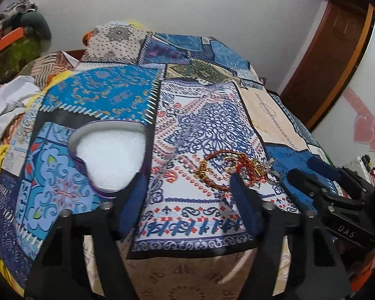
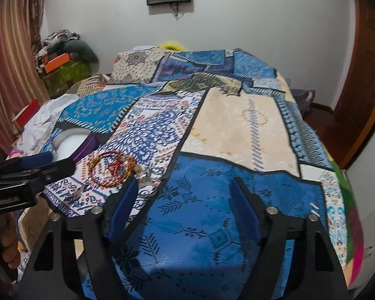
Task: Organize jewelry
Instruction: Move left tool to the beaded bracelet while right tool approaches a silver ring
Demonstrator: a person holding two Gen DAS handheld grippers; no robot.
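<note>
A heap of jewelry (image 1: 237, 168), red and gold bangles with silver rings, lies on the patterned blue cloth (image 1: 200, 115). A heart-shaped box (image 1: 107, 157) with a purple rim and white lining sits open to its left. My left gripper (image 1: 187, 187) is open and empty, its right finger close beside the heap. My right gripper (image 2: 182, 195) is open and empty over a blue patch, its left finger next to the jewelry (image 2: 112, 172). The box (image 2: 72, 145) shows at the left, behind the left gripper (image 2: 42, 165).
The cloth covers a raised surface whose front edge (image 1: 187, 252) drops off near the grippers. Piled clothes and boxes (image 2: 62, 57) stand at the back left, white fabric (image 1: 5, 107) at the left. A wooden door (image 1: 337, 57) is at the right.
</note>
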